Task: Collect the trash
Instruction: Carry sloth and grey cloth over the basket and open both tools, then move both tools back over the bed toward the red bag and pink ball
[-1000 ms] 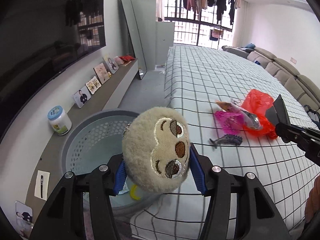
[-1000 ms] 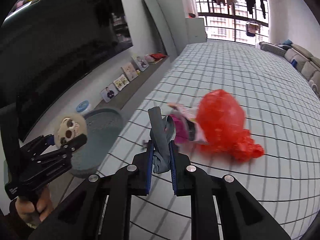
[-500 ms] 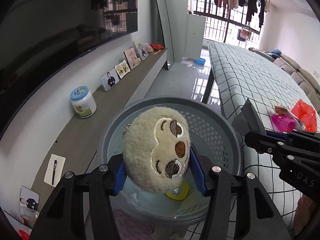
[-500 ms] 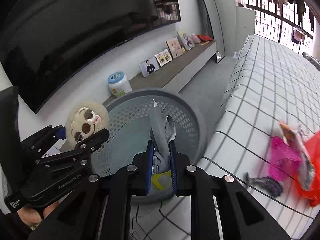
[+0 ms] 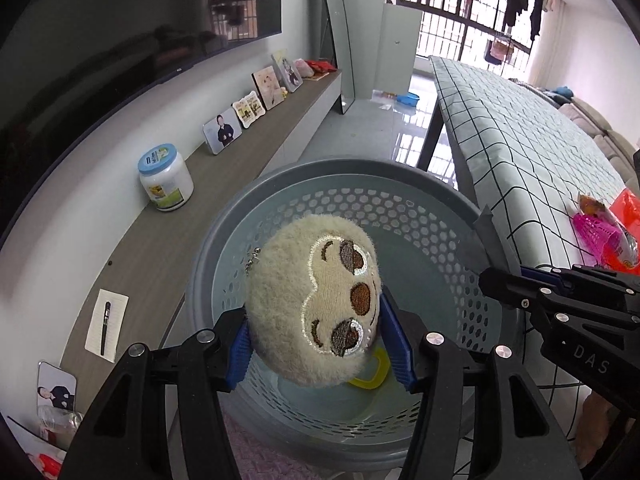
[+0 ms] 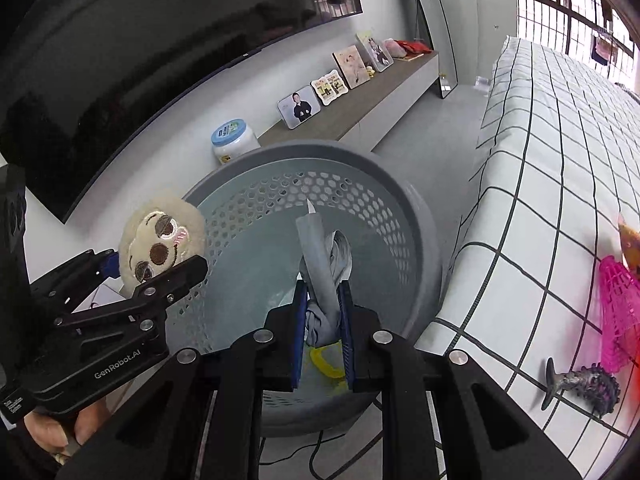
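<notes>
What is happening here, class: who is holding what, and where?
A person holds two claws above a round grey perforated plastic basket. The left claw grips a beige round plush sloth head; the right claw grips a crumpled grey wrapper. A yellow ring lies in the basket. Pink netting and a dark spiky toy lie on the checked bed.

The basket (image 5: 404, 184) mouth lies open below both grippers, holding only a yellow ring (image 5: 370, 376) on its floor, while the bed (image 6: 560, 184) edge crowds its right rim, the shelf (image 5: 160, 248) with a jar (image 5: 165, 177) flanks its left, and open floor (image 5: 372, 128) lies beyond.
</notes>
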`<state>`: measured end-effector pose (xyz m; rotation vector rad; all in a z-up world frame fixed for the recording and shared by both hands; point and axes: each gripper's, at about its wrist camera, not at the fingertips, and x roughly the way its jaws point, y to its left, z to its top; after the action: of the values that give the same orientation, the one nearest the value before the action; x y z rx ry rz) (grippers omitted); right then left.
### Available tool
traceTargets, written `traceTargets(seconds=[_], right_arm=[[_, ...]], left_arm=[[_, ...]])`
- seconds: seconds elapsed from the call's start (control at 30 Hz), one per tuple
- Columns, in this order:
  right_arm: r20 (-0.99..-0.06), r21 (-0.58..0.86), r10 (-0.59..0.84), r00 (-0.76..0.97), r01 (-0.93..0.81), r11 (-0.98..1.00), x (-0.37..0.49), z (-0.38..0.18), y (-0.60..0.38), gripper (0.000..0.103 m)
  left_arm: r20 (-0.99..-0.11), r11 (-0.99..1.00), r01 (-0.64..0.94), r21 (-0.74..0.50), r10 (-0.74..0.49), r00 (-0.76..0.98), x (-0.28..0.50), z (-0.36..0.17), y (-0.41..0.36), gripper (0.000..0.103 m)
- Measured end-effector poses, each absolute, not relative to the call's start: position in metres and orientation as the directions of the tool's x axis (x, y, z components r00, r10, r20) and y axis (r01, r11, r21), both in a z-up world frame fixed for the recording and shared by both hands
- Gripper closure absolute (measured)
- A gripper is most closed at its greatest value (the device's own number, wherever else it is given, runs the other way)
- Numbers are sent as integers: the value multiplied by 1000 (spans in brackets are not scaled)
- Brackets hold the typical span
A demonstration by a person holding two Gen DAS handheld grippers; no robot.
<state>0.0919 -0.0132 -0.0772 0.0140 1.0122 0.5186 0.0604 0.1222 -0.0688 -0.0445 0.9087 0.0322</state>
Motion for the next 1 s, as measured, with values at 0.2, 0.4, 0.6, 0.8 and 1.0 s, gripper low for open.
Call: traceTargets(seconds=[0.2,0.4,0.6,0.8,1.0], right_arm=[[-792,262,431,432,-398,879,92,-78,-16,84],[-766,256,430,477,-387,886,87,-73,-19,54],[-769,269,436,466,-384,884,89,-73,-23,54],[-768,261,431,473,-384,886,90,-74,-24,54],[-758,254,434,486,-394,884,86,-72,-23,53]], left_arm=[[-788,999,-51,-12,23,615,58,-68,119,34],[-775,997,-72,4,49,630,53,-60,120,24],[-776,996,-91,2,60,628,52,-58,126,23],[-779,995,-100,9,70,623,50,-58,127,21],[-772,993,-121,12,86,630,43,-53,131,19]])
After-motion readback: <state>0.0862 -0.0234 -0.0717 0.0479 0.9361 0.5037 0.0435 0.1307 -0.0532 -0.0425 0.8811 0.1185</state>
